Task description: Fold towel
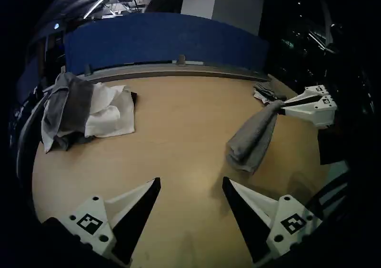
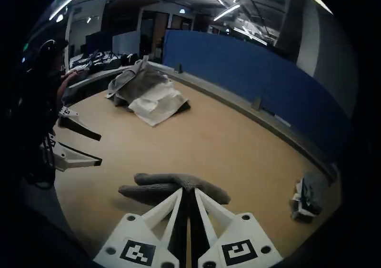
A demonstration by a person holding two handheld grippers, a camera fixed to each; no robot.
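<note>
Table (image 1: 190,120) | grey towel (image 1: 252,142) droops lengthwise from clamped right hand-held gripper (image 2: 189,190) | left hand-held gripper (image 1: 190,179) agape, empty

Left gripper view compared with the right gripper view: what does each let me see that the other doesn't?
Left gripper view: the grey towel draping from the shut right tongs down to the table. Right gripper view: the open left tongs seen side-on, and office desks behind. Both: that towel, the heap of towels and the blue divider.
</note>
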